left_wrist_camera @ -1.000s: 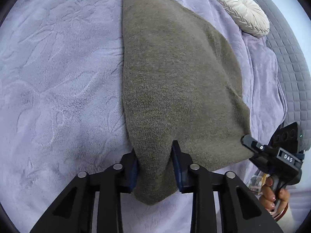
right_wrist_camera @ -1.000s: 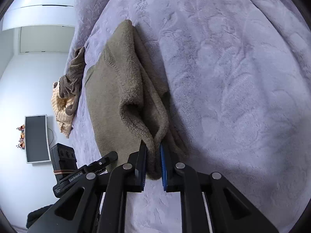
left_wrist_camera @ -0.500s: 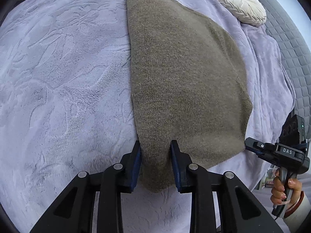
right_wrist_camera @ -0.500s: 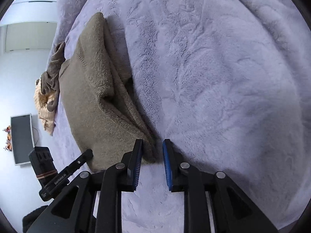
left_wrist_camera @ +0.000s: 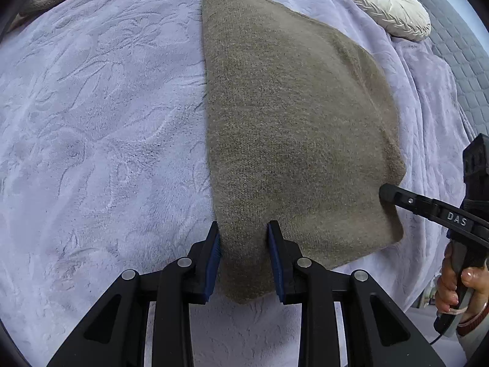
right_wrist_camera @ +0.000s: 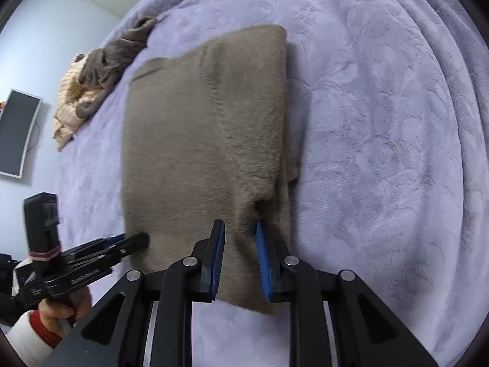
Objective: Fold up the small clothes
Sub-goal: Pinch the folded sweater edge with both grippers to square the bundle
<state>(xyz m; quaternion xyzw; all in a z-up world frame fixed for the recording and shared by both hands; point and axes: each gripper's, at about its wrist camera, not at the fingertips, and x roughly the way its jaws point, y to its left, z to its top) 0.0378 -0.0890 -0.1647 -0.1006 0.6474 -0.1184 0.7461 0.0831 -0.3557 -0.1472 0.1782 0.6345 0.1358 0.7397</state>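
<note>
Left gripper (left_wrist_camera: 244,238): jaws apart, straddling the near corner of the olive knit garment (left_wrist_camera: 293,128); blue pads flank the cloth with no visible squeeze. Right gripper (right_wrist_camera: 240,240): jaws likewise apart, set over the garment's near edge beside a small pucker in the knit; whether the pads touch the cloth cannot be told.

Garment: lies folded flat on the lavender embossed blanket (left_wrist_camera: 101,116), long edge running away from both cameras, ribbed hem at the far end.

Surroundings: round cream cushion (left_wrist_camera: 385,3) at the bed's far right, against a grey quilted headboard (left_wrist_camera: 464,61). Heap of brown and cream clothes (right_wrist_camera: 91,76) on the blanket's far left edge, well apart from the garment. Wall-mounted screen (right_wrist_camera: 18,134) beyond the bed.

Pose: both grippers low, pointing along the blanket, side by side at the garment's near edge; the person's hands show on the handles.
</note>
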